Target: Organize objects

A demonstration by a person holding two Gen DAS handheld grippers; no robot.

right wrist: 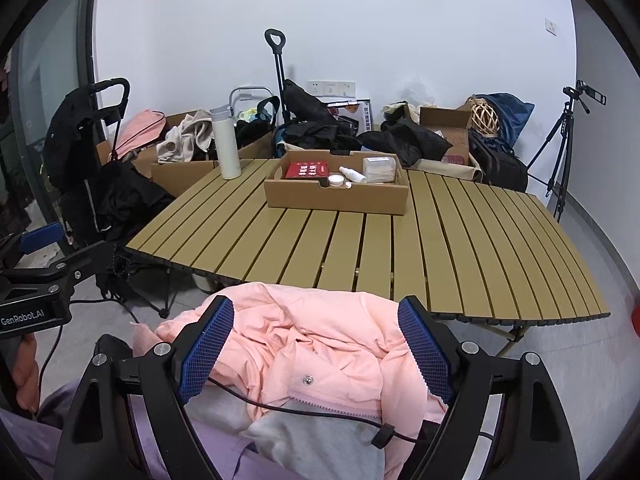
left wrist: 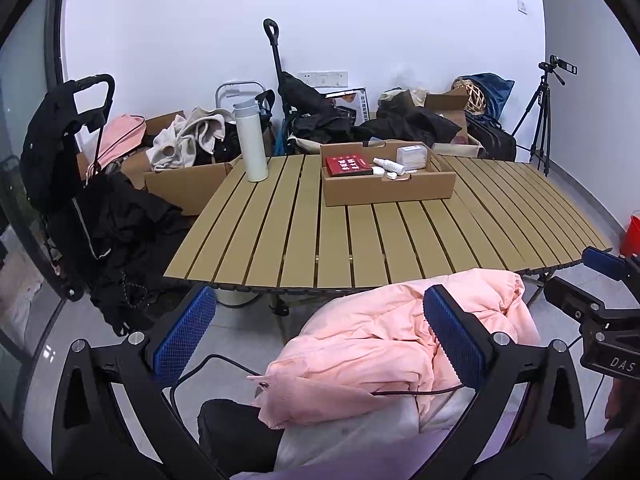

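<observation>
A shallow cardboard tray (left wrist: 388, 192) (right wrist: 336, 200) stands on the slatted folding table (left wrist: 360, 248) (right wrist: 440, 248). It holds a red box (left wrist: 347, 165) (right wrist: 306, 170), a white spray bottle (left wrist: 389, 165) (right wrist: 353, 174), a small white jar (right wrist: 336, 179) and a clear plastic box (left wrist: 412, 155) (right wrist: 378, 169). A tall white flask (left wrist: 251, 140) (right wrist: 225, 142) stands upright at the table's far left. My left gripper (left wrist: 320, 332) and right gripper (right wrist: 318, 350) both hover open over a pink padded jacket (left wrist: 380, 352) (right wrist: 320, 344) on a person's lap, short of the table's near edge. Nothing is between either pair of pads.
Cardboard boxes of clothes (left wrist: 188, 184) (right wrist: 180, 172), a black stroller (left wrist: 68, 168) (right wrist: 84, 152), a folded cart (left wrist: 296, 100) and dark bags line the wall behind the table. A tripod with a camera (left wrist: 540, 120) (right wrist: 568, 140) stands far right. A red bucket (left wrist: 632, 236) sits on the floor.
</observation>
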